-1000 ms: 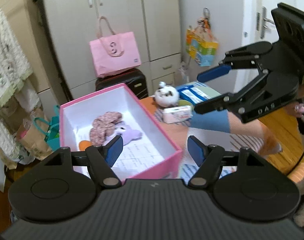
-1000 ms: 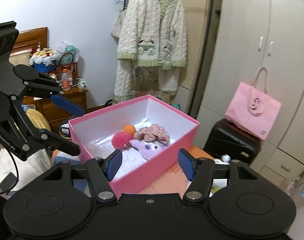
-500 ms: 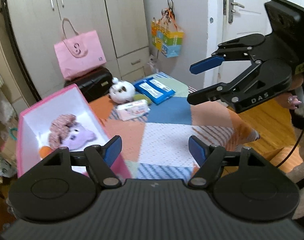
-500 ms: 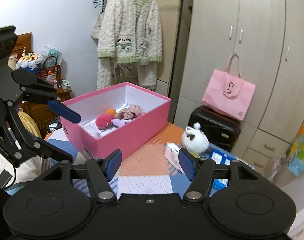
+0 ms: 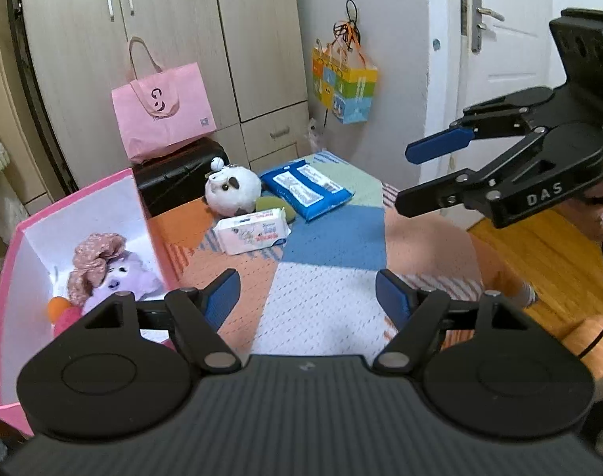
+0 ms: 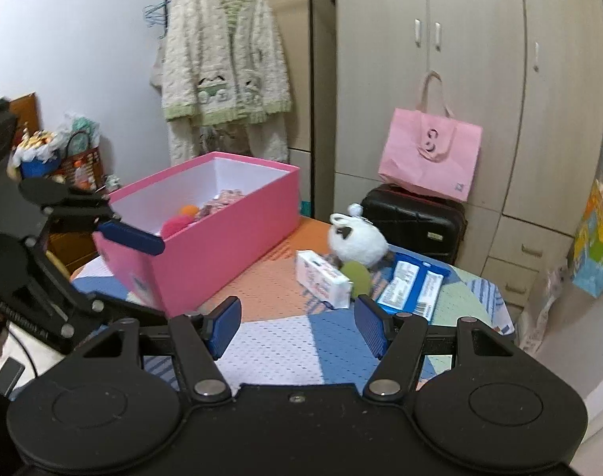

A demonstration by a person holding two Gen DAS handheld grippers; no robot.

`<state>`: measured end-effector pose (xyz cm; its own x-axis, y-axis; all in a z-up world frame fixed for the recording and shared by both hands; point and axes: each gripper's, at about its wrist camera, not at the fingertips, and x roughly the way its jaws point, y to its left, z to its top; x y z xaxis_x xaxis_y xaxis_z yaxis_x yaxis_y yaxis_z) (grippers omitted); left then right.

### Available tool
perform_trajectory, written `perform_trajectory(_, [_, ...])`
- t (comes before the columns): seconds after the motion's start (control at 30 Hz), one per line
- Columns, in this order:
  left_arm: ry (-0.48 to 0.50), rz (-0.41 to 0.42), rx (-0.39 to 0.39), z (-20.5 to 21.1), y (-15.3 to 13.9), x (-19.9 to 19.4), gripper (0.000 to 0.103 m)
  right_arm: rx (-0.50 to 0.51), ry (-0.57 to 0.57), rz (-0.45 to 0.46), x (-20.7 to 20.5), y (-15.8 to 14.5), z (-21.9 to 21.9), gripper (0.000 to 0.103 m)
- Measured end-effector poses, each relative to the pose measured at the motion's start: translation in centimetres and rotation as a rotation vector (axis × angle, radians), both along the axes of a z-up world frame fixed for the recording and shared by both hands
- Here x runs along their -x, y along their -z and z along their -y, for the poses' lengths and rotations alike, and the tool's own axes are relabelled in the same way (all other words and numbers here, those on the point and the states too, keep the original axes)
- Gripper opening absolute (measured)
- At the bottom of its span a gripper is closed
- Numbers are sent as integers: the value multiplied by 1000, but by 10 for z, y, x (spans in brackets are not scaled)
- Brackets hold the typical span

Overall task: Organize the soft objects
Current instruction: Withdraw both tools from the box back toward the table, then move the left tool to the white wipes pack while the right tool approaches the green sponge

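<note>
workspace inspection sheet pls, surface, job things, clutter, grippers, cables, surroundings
surface: patchwork cloth over the table.
job's things: pink box holds purple plush, floral scrunchie and pompoms; white plush lies outside.
clutter: tissue pack, blue wipes pack.
grippers: left gripper open, empty; right gripper open, empty.
cables: black cable at right edge.
surroundings: wardrobe, pink bag, suitcase, hanging cardigan.

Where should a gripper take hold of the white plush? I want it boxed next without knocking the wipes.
Probably grip the white plush across its round body, coming down from above. It sits upright on the table, with the wipes pack and a green thing crowding its front, so the low sides look blocked. The top is free and the soft body should squeeze between open fingers. Both the right gripper and left gripper are empty.
</note>
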<state>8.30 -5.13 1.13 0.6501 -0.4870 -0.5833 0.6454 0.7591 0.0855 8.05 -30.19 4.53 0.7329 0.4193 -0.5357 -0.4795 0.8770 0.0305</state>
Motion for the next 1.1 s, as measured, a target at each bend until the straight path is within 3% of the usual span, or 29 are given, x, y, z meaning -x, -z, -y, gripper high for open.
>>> perform_trajectory(0.17, [-34,3,19,18,14,-14,75,-22,19,-8,-19,12,13,68])
perform_trajectory(0.47, [-147,79,6,51,38,-45,78,-53,19,14,-62,35,30,68])
perform_trajectory(0.63, [-200,56,22,63,55,-69,78,-84,30,-20,-99,48,36,68])
perform_trajectory(0.9, [-329,73,39,68,82,-107,82,-88,0,-77,-148,65,28,46])
perform_trajectory(1.1, [-366,116,13,76,93,-125,90,-91,-31,-103,-176,77,18,41])
